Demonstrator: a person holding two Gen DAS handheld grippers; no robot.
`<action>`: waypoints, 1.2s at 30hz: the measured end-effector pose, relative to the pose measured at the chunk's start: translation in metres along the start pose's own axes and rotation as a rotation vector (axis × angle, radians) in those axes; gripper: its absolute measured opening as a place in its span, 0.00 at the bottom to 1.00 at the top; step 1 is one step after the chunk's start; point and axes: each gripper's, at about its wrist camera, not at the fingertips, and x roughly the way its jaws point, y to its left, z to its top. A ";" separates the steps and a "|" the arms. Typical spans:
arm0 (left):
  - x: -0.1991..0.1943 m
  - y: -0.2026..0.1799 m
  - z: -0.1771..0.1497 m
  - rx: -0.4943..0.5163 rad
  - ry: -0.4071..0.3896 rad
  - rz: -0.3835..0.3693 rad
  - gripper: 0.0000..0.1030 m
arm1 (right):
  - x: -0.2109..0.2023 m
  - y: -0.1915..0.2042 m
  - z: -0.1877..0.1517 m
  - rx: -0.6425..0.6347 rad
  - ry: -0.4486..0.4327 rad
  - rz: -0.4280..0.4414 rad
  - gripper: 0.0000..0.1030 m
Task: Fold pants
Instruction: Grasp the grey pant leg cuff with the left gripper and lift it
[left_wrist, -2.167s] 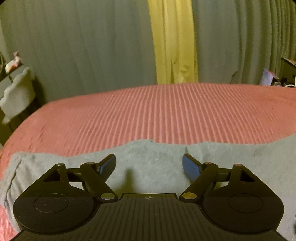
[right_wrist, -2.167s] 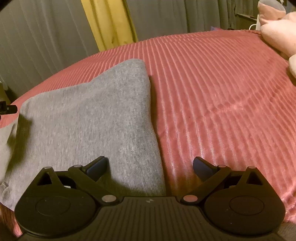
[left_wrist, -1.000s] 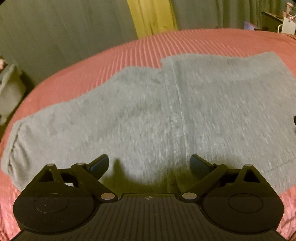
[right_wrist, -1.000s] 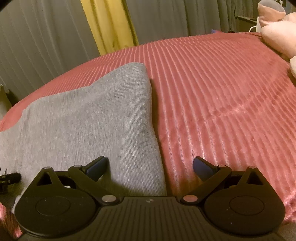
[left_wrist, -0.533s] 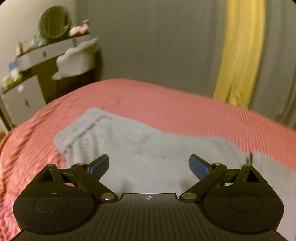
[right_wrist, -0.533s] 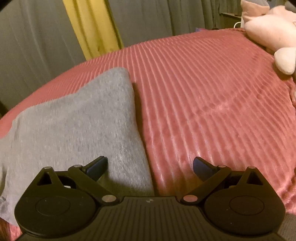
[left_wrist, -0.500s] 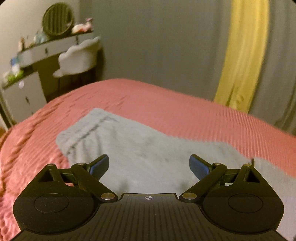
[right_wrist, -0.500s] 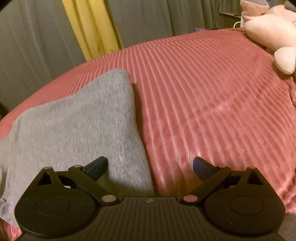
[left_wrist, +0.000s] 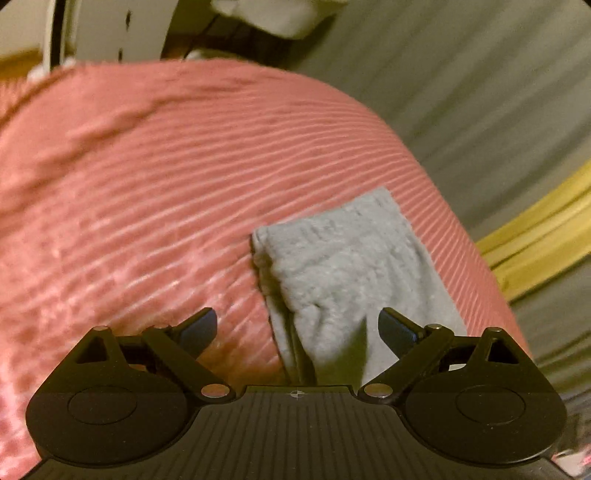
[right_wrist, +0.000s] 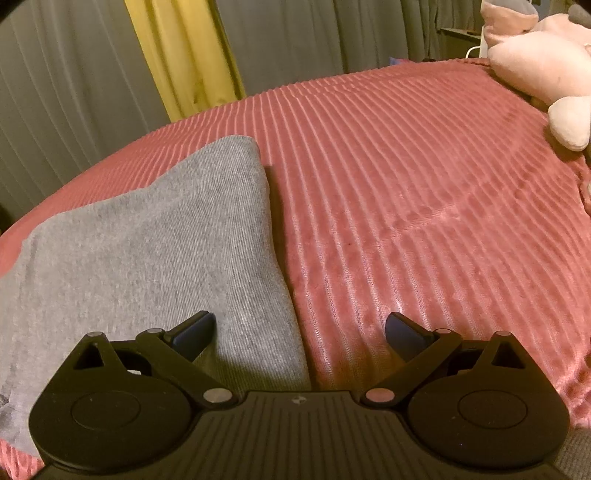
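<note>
Grey pants lie flat on a pink ribbed bedspread. In the left wrist view the cuffed leg end (left_wrist: 351, 266) lies just ahead of my left gripper (left_wrist: 297, 326), which is open and empty, with the leg's near edge running between its jaws. In the right wrist view the wide end of the pants (right_wrist: 147, 243) lies at left; its right edge runs between the jaws of my right gripper (right_wrist: 300, 330), which is open and empty just above it.
The pink ribbed bedspread (right_wrist: 406, 184) spreads far to the right. A pink plush toy (right_wrist: 546, 66) sits at the far right. Grey curtains (right_wrist: 66, 92) with a yellow one (right_wrist: 184, 55) hang behind the bed. White furniture (left_wrist: 122, 26) stands beyond the bed's far edge.
My left gripper has swung left along the pants to the leg end and tilted. The right gripper has stayed almost still over the wide end.
</note>
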 end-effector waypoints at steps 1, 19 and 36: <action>0.004 0.004 0.001 -0.008 0.014 -0.012 0.91 | 0.001 0.001 0.000 -0.001 -0.001 -0.001 0.96; 0.040 0.021 0.009 0.006 0.067 -0.182 0.61 | 0.011 0.009 0.000 -0.007 -0.021 -0.015 0.96; 0.056 0.017 0.012 -0.075 0.083 -0.250 0.72 | 0.015 0.013 0.000 -0.009 -0.026 -0.022 0.96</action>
